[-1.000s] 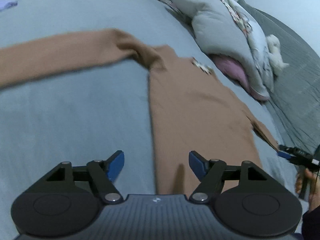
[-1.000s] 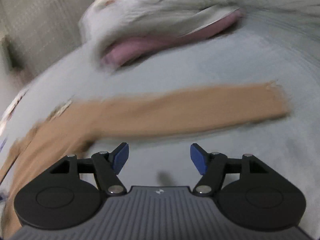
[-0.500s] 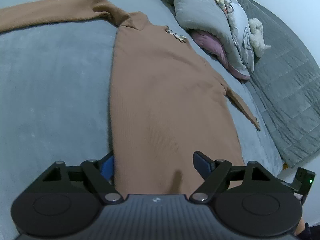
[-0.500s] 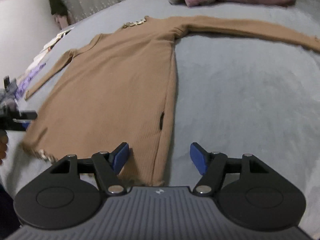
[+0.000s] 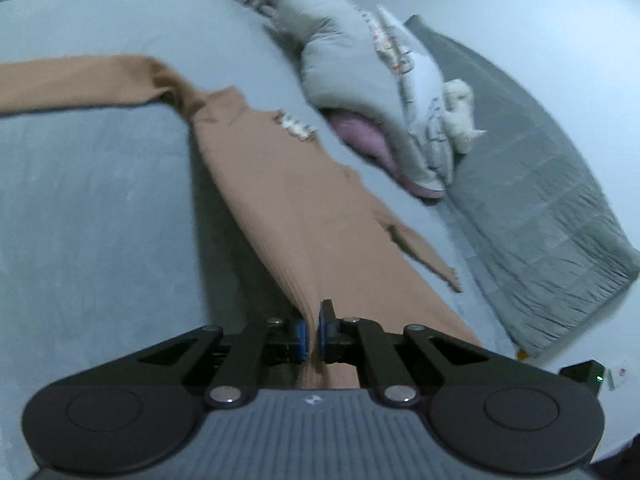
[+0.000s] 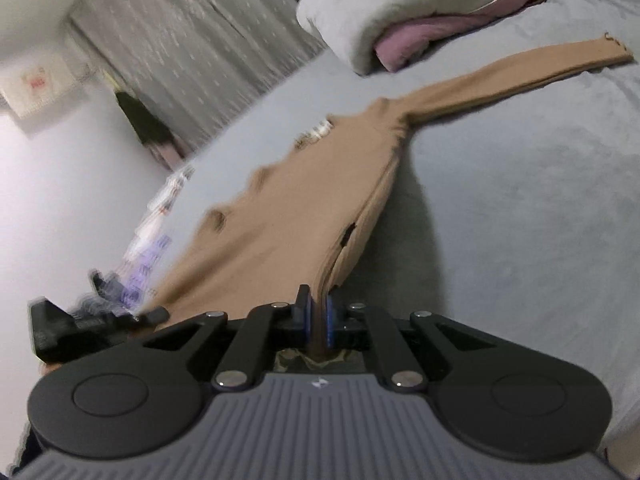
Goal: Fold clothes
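Half a second ago both grippers stood open over the dress (image 5: pixel 288 200) hem; now the left gripper (image 5: pixel 311 334) and right gripper (image 6: pixel 318 322) have their fingers pinched on its two hem corners, lifted off the bed (image 5: pixel 100 200). The first fold, hem toward collar, can likely begin.

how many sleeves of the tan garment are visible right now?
2. On the tan garment, one sleeve stretches out flat across the grey bed to the left in the left wrist view; the other sleeve lies along the body's right side, toward the quilt.
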Action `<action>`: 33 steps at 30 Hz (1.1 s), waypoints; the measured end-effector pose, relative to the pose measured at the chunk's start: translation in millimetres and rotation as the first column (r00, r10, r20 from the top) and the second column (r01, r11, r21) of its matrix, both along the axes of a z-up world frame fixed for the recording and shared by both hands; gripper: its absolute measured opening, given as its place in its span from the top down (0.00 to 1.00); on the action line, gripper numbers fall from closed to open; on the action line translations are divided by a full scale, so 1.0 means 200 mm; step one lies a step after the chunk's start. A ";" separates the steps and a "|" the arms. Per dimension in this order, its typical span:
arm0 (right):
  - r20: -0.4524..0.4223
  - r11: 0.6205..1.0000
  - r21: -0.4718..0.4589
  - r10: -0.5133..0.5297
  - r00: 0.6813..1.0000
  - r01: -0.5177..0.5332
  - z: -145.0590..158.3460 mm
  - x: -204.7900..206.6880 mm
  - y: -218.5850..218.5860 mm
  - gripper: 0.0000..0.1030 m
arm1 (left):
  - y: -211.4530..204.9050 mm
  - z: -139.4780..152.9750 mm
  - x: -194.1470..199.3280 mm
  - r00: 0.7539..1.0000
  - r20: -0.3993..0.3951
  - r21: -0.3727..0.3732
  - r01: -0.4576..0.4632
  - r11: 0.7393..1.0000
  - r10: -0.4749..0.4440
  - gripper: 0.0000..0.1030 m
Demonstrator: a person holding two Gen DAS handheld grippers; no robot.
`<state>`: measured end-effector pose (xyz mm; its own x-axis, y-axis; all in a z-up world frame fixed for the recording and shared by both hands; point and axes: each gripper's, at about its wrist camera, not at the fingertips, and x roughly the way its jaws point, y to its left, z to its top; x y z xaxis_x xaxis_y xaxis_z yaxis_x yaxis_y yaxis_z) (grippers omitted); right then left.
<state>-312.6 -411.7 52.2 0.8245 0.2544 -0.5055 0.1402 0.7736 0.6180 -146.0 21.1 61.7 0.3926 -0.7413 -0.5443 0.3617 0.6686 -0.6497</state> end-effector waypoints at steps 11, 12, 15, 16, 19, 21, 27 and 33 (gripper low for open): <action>-0.101 0.949 -0.266 -0.203 0.974 0.171 0.01 0.13 -0.07 0.30 | 0.37 -0.04 0.19 0.961 -0.069 0.059 -0.264 0.963 0.268 0.64; -0.075 0.944 -0.276 -0.206 0.976 0.178 0.04 0.15 -0.07 0.29 | 0.44 -0.03 0.23 0.945 -0.059 0.060 -0.319 0.946 0.323 0.61; -0.043 0.947 -0.301 -0.131 0.991 0.112 0.11 0.31 -0.01 0.24 | 0.63 -0.02 0.34 0.879 -0.061 0.054 -0.471 0.881 0.473 0.46; -0.039 0.947 -0.311 -0.098 0.994 0.081 0.13 0.36 0.02 0.24 | 0.69 -0.02 0.37 0.854 -0.070 0.046 -0.514 0.857 0.516 0.44; -0.026 0.938 -0.347 0.007 1.000 -0.016 0.15 0.54 0.14 0.24 | 0.83 -0.05 0.47 0.777 -0.111 0.029 -0.621 0.783 0.620 0.39; -0.019 0.935 -0.349 0.064 0.998 -0.066 0.15 0.66 0.19 0.24 | 0.87 -0.09 0.54 0.743 -0.149 0.011 -0.659 0.752 0.653 0.36; 0.033 0.924 -0.350 0.180 0.983 -0.157 0.10 0.91 0.35 0.24 | 0.87 -0.21 0.71 0.695 -0.177 0.080 -0.695 0.714 0.697 0.30; -0.004 0.946 -0.256 0.207 0.978 -0.201 0.01 1.00 0.41 0.24 | 0.79 -0.23 0.86 0.705 -0.049 0.106 -0.701 0.705 0.708 0.21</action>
